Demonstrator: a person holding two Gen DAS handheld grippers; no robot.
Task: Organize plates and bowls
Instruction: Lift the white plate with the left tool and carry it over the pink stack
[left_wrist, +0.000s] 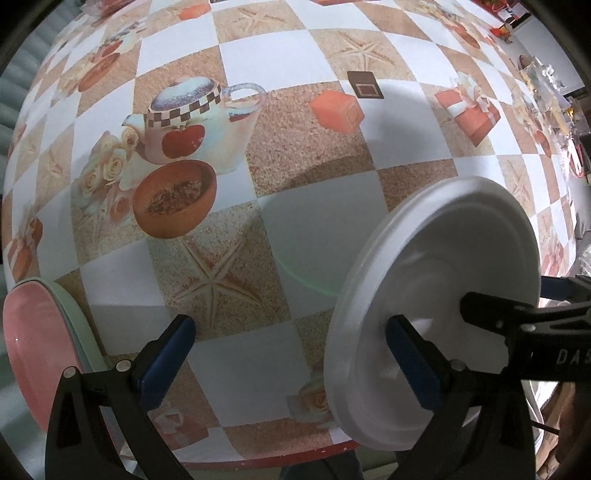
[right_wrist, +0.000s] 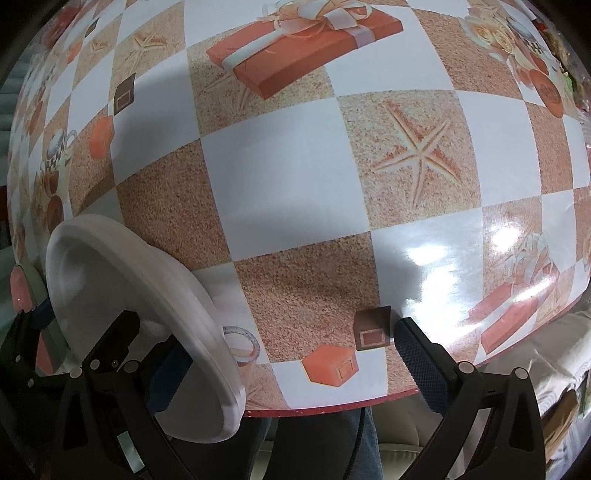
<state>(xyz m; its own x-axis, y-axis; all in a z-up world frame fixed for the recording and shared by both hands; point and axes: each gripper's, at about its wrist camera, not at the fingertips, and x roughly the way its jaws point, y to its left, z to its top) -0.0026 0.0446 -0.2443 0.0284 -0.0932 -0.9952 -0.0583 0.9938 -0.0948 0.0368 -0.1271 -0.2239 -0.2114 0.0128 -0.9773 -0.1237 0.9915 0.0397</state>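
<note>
A white plate (left_wrist: 436, 306) stands tilted on edge above the table's near edge. It shows between the two grippers, at the right of the left wrist view and at the left of the right wrist view (right_wrist: 140, 317). My left gripper (left_wrist: 291, 350) is open; its right finger (left_wrist: 417, 365) lies across the plate's front face. My right gripper (right_wrist: 291, 354) is open; its left finger (right_wrist: 166, 373) sits against the plate's other side. A pink plate (left_wrist: 40, 347) lies stacked on a pale green one at the far left.
The table (right_wrist: 295, 177) wears a glossy checked cloth printed with starfish, gift boxes and a teapot. Its red near edge (right_wrist: 332, 404) runs just in front of both grippers. Clutter sits at the far right table end (left_wrist: 546, 92).
</note>
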